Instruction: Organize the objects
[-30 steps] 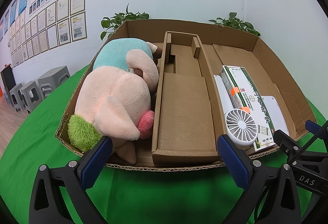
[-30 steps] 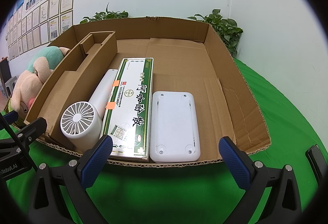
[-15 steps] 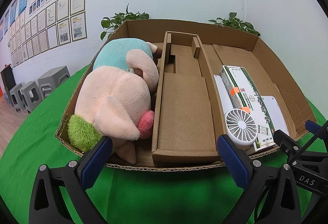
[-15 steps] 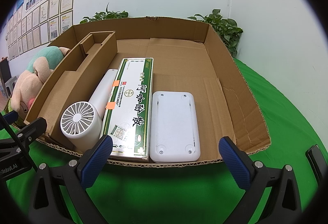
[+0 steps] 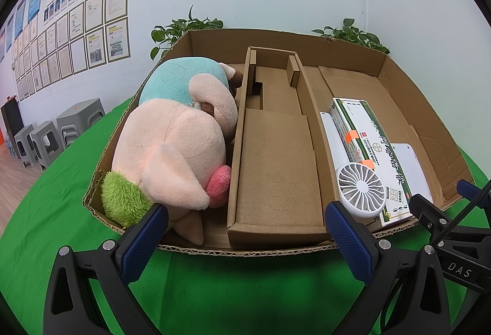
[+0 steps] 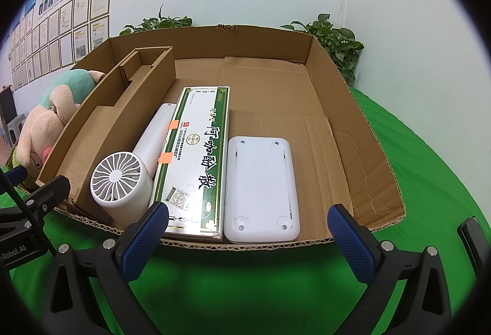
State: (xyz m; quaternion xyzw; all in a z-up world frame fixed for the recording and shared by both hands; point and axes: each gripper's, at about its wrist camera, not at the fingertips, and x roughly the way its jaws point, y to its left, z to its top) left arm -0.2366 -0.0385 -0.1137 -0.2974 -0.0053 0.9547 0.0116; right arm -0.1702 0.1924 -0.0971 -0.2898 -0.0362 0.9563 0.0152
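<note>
The cardboard box (image 5: 380,59), the thing this tidying centres on, fills the middle of the left wrist view on the green cloth (image 5: 239,289). In its left compartment lies the plush toy (image 5: 178,144), slumped against the cardboard insert (image 5: 276,163) that runs up the centre of the frame. To the right of the insert sit the white fan (image 5: 360,190), the green-and-white carton (image 5: 371,151) and a sliver of the white flat case (image 5: 408,157). The left gripper (image 5: 245,240) stands in the lower part of the frame with its blue pads wide apart and nothing between them, just short of the box's near rim.

In the right wrist view the box (image 6: 362,108) occupies the centre. The fan (image 6: 118,181), the carton (image 6: 196,157) and the flat case (image 6: 260,187) lie side by side, touching or nearly so, at lower centre; the right half of that compartment floor is bare. The plush toy (image 6: 52,111) shows at the left edge beyond the insert (image 6: 101,120). The right gripper (image 6: 245,233) is also spread, holding nothing, just outside the rim. A dark object (image 6: 472,240) lies on the cloth (image 6: 429,169) at the lower right edge; what it is cannot be told.

Everything visible appears already packed, so the step in hand is probably a final check or a fetch of that stray object. To do it well, the right gripper should approach low, close squarely across the object's narrow sides, and set it on the bare floor beside the flat case without nudging the row.
</note>
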